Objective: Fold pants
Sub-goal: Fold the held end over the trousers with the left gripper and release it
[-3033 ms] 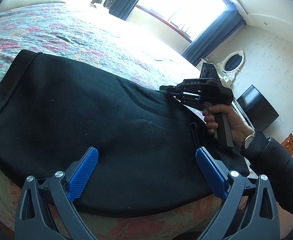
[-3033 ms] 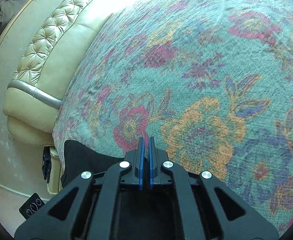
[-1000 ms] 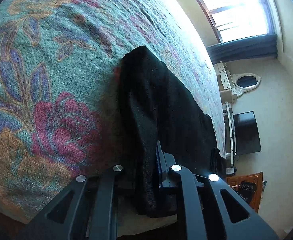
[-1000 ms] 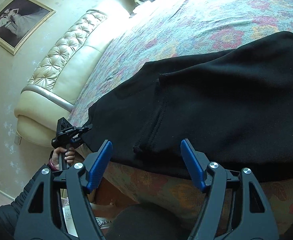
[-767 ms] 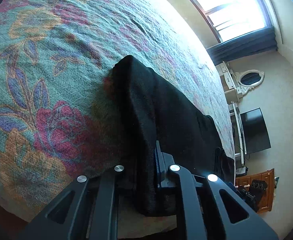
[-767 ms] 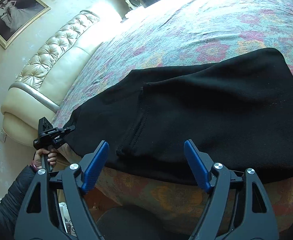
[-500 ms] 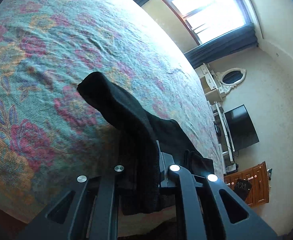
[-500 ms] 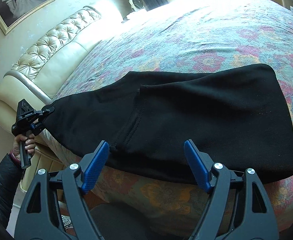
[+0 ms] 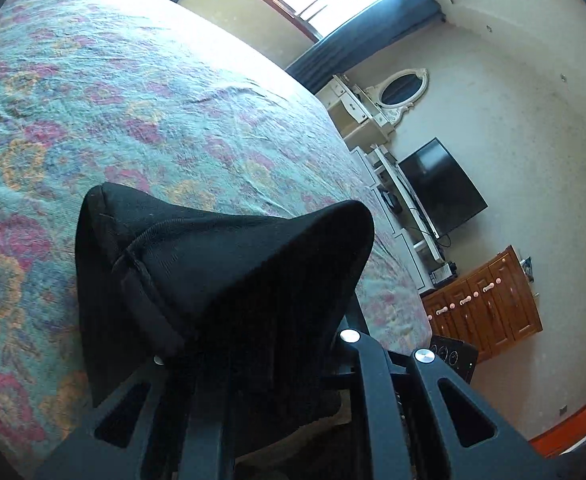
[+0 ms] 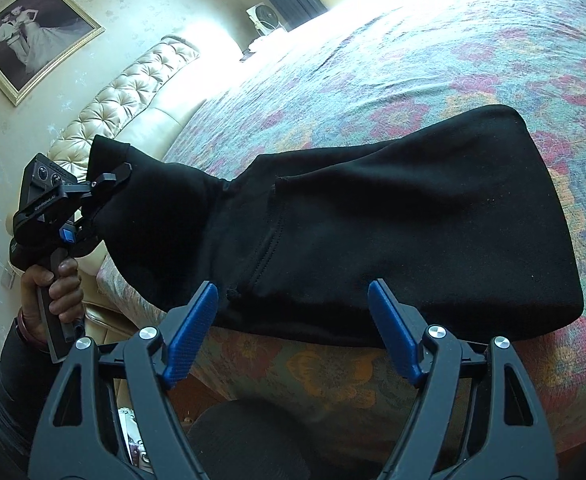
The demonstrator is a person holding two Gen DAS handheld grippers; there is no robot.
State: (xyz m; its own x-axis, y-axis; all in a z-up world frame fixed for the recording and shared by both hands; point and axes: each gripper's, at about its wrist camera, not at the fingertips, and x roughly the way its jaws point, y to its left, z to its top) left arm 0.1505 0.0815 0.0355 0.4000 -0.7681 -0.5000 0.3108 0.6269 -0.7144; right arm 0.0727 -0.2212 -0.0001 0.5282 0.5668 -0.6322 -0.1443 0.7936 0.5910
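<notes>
The left gripper (image 10: pixel 105 196), pinching the pants (image 10: pixel 393 232) end, had just lifted it off the bed (image 10: pixel 433 40) to fold, while the right gripper (image 10: pixel 293 332) stayed spread.

Black pants (image 10: pixel 393 236) lie folded along the bed's near edge, one end lifted.

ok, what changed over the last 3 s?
The left gripper shut on the end of the pants and lifted it off the bed. The right gripper let go, opened and backed off. The rest of the pants stayed flat.
</notes>
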